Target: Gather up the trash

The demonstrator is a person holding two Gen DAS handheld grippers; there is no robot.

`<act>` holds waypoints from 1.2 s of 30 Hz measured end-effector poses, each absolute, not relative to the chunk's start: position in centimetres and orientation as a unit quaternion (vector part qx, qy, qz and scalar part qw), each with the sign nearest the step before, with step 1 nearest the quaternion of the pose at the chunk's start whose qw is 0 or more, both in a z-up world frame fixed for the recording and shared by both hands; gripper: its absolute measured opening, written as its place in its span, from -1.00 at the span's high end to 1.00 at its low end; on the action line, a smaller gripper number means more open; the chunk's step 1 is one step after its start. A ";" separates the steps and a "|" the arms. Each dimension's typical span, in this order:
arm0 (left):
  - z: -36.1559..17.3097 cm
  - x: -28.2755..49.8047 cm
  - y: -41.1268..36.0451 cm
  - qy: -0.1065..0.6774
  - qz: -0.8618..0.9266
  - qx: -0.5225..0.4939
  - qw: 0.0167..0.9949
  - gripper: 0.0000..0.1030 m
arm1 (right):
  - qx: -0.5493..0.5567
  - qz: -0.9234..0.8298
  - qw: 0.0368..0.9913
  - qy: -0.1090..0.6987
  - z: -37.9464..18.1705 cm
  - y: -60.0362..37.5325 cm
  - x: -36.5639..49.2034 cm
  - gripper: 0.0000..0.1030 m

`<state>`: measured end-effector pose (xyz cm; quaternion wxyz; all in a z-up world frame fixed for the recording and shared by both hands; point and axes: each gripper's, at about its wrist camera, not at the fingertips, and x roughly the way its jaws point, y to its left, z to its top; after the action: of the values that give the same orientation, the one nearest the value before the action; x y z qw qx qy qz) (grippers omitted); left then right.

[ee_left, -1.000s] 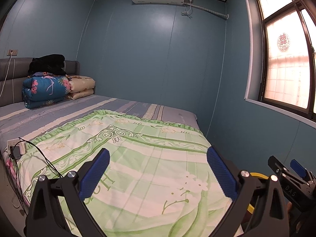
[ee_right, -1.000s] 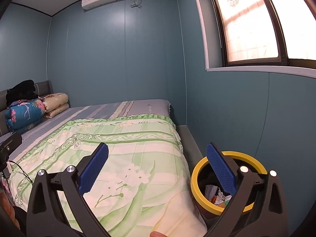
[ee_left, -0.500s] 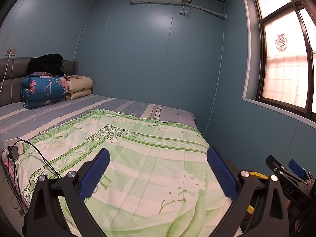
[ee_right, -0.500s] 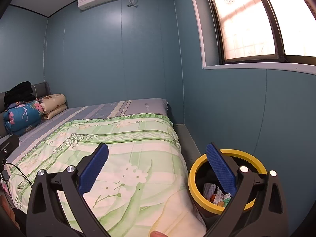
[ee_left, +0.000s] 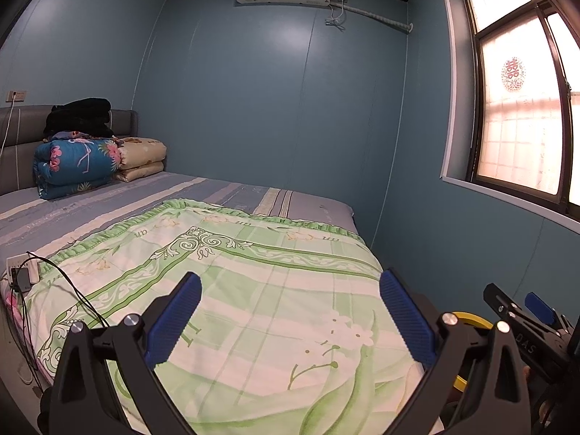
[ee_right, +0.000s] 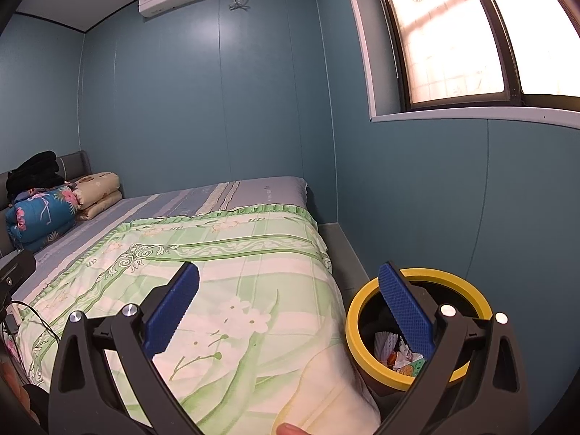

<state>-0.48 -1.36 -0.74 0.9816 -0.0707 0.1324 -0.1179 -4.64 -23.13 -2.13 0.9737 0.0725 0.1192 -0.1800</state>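
Beside the bed [ee_right: 232, 290], the yellow-rimmed trash bin [ee_right: 362, 311] sits low-right, nearest my right hand-held gripper [ee_right: 288, 302]; both hand-held grippers gape empty, left hand-held gripper [ee_left: 290, 311] farther off.

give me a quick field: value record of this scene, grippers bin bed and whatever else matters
left gripper: open, empty, over the green floral quilt
right gripper: open, empty, one finger in front of the bin's rim
trash bin: yellow rim, dark body, on the floor between the bed's corner and the window wall
bin contents: crumpled wrappers and paper
loose trash on quilt: none visible
head of bed: folded bedding
bed's left edge: power strip and cables
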 end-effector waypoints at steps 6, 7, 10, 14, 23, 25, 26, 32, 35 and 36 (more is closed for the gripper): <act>-0.8 -0.5 -1.5 0.131 -0.121 -0.069 0.982 -0.84 | 0.074 -0.181 0.973 0.120 -2.3 -23.2 -4.6 -0.84; -0.8 -0.5 -1.5 0.132 -0.122 -0.068 0.981 -0.84 | 0.074 -0.180 0.973 0.120 -2.3 -23.2 -4.6 -0.84; -0.9 -0.4 -1.5 0.134 -0.123 -0.068 0.981 -0.84 | 0.075 -0.181 0.973 0.121 -2.4 -23.1 -4.6 -0.84; -1.0 -0.3 -1.5 0.134 -0.123 -0.068 0.981 -0.84 | 0.078 -0.183 0.972 0.123 -2.7 -23.3 -4.5 -0.84; -1.2 -0.1 -1.8 0.138 -0.126 -0.064 0.980 -0.84 | 0.082 -0.181 0.971 0.133 -3.0 -23.6 -4.0 -0.84; -1.3 0.0 -1.8 0.139 -0.129 -0.064 0.980 -0.84 | 0.082 -0.181 0.971 0.134 -3.0 -23.7 -3.9 -0.84; -1.3 -0.1 -1.9 0.138 -0.128 -0.064 0.980 -0.84 | 0.082 -0.181 0.971 0.135 -3.0 -23.7 -3.8 -0.84; -1.3 -0.2 -2.1 0.135 -0.125 -0.062 0.981 -0.84 | 0.084 -0.181 0.970 0.136 -3.1 -23.7 -3.8 -0.84; -1.4 -0.1 -2.1 0.136 -0.126 -0.060 0.981 -0.84 | 0.084 -0.181 0.970 0.136 -3.1 -23.7 -3.8 -0.84; -1.4 -0.1 -2.1 0.137 -0.125 -0.060 0.981 -0.84 | 0.084 -0.181 0.970 0.136 -3.1 -23.7 -3.8 -0.84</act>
<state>-0.10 -2.11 -1.38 0.9808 -0.0596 0.1371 -0.1254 -3.80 -23.71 -3.12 0.9705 0.0838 0.1362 -0.1807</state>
